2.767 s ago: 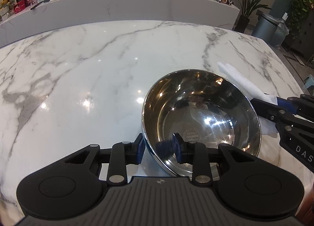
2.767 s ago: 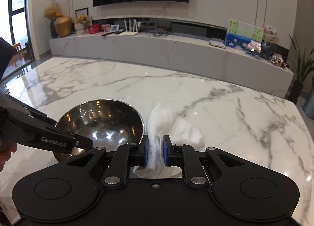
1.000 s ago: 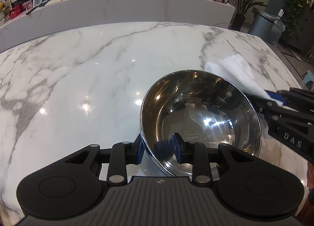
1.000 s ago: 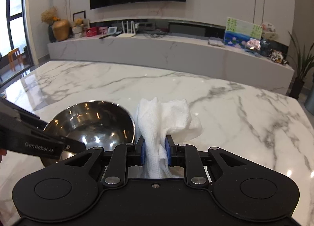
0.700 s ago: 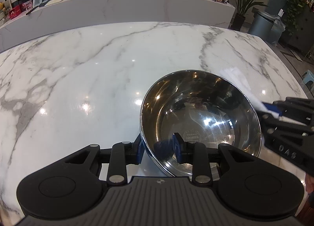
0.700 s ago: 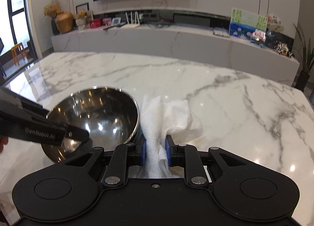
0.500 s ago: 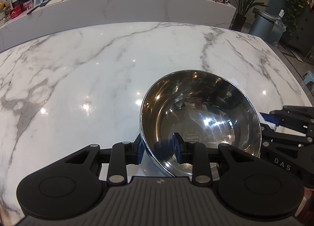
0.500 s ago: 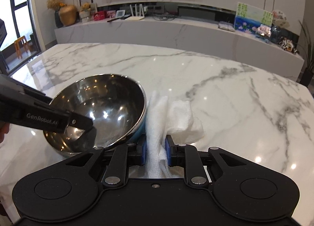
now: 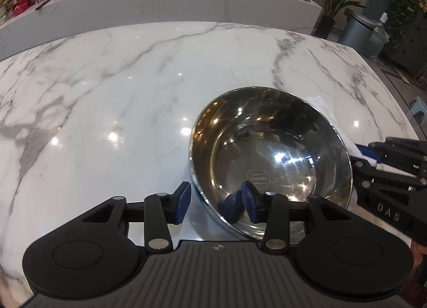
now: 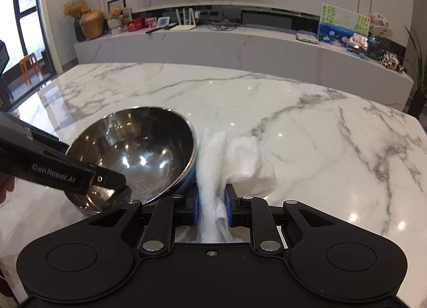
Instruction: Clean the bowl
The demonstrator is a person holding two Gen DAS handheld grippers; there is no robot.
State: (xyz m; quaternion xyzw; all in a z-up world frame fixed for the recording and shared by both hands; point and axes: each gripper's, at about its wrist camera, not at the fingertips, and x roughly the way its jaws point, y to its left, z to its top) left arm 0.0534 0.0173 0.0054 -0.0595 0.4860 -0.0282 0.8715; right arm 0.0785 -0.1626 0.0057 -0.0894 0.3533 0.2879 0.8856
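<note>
Gripping the near rim of a steel bowl (image 9: 269, 153), the left tongs (image 9: 216, 198) pinch it, one pad inside and one outside, tilting it on the marble surface (image 9: 120, 94). The right tongs (image 10: 211, 207) are clamped on a white paper towel (image 10: 226, 158) just beside the bowl. Risk: the smooth rim could slip under wiping pressure. The bowl looks shiny, mirror-like and empty.

Glossy white marble table (image 10: 307, 131) with grey veins, steel bowl (image 10: 138, 147) and white paper towel (image 10: 240, 158) on it
</note>
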